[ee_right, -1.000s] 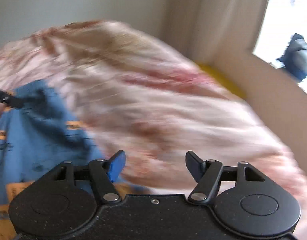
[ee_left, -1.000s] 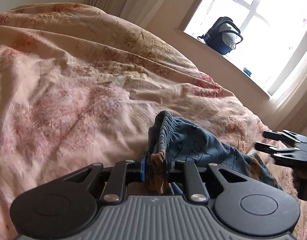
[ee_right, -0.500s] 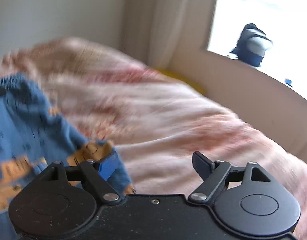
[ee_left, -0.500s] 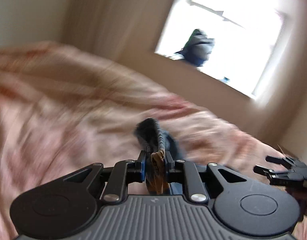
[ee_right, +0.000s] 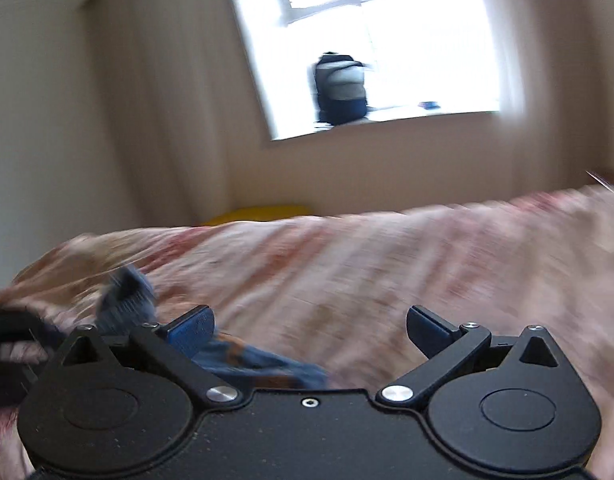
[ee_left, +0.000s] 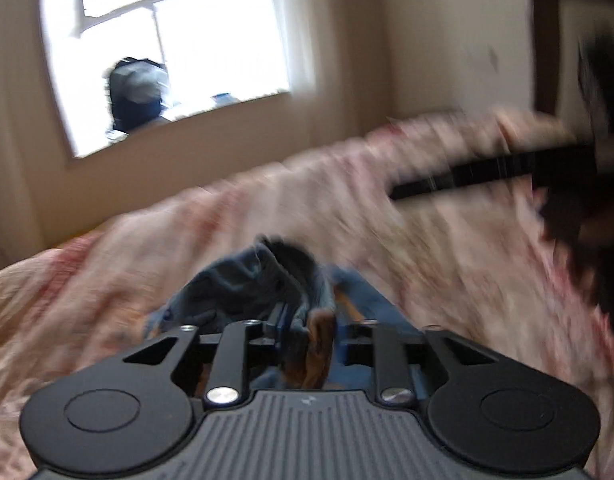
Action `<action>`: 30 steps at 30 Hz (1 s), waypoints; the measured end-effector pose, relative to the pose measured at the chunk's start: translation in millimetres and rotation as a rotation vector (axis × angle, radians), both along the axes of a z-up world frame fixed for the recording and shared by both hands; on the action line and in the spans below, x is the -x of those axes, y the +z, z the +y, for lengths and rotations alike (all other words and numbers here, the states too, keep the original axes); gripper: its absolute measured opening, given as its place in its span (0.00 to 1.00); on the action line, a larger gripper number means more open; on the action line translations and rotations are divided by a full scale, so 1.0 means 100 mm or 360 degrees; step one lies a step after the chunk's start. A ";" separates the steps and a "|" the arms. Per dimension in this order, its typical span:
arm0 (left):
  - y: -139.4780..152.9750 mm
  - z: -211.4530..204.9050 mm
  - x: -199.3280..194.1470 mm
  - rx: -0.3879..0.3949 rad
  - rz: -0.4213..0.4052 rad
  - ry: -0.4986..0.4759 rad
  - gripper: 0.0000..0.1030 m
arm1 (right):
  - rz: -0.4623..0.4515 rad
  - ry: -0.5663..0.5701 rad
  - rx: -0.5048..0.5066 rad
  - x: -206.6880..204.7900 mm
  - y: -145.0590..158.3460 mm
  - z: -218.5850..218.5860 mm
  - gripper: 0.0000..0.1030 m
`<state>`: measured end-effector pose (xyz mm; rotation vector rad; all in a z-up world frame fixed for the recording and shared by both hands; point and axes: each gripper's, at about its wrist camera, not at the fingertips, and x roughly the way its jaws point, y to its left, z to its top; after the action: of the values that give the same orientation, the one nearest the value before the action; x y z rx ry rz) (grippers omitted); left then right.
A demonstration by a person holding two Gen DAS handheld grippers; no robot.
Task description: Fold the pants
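Observation:
The blue pants [ee_left: 251,284] with orange patches lie bunched on the pink floral bedspread [ee_left: 107,272]. My left gripper [ee_left: 309,320] is shut on the pants' gathered waistband edge and holds it up off the bed. My right gripper [ee_right: 309,324] is open and empty above the bedspread [ee_right: 367,272], with part of the pants [ee_right: 243,356] lying under its left finger. The right gripper also shows as a dark blur at the right of the left wrist view [ee_left: 507,172]. Both views are motion-blurred.
A window [ee_right: 387,40] with a dark bag [ee_right: 341,88] on its sill is in the far wall. Curtains [ee_right: 159,120] hang left of it. A yellow object [ee_right: 263,214] sits behind the bed. A dark-framed panel [ee_left: 547,40] is on the right wall.
Both grippers have swung fast, so the window now sits higher and more central. The left gripper has kept its hold on the pants; the right has stayed open.

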<state>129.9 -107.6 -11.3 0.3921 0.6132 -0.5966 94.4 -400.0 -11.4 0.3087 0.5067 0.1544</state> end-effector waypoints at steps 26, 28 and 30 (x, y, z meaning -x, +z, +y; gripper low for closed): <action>-0.60 0.17 0.29 -0.0423 -0.0131 -0.0176 0.14 | 0.0101 0.0604 -0.0030 -0.43 -0.74 0.69 0.37; -0.55 0.19 0.26 -0.0382 -0.0107 -0.0145 0.08 | 0.0128 0.0584 -0.0064 -0.46 -0.77 0.68 0.22; -0.45 0.23 0.26 -0.0325 -0.0095 -0.0127 0.07 | 0.0110 0.0587 -0.0113 -0.43 -0.74 0.65 0.11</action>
<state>103.6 -84.6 -55.8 0.6265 0.6051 -0.5981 137.5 -334.9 -85.3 0.2886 0.6246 0.5220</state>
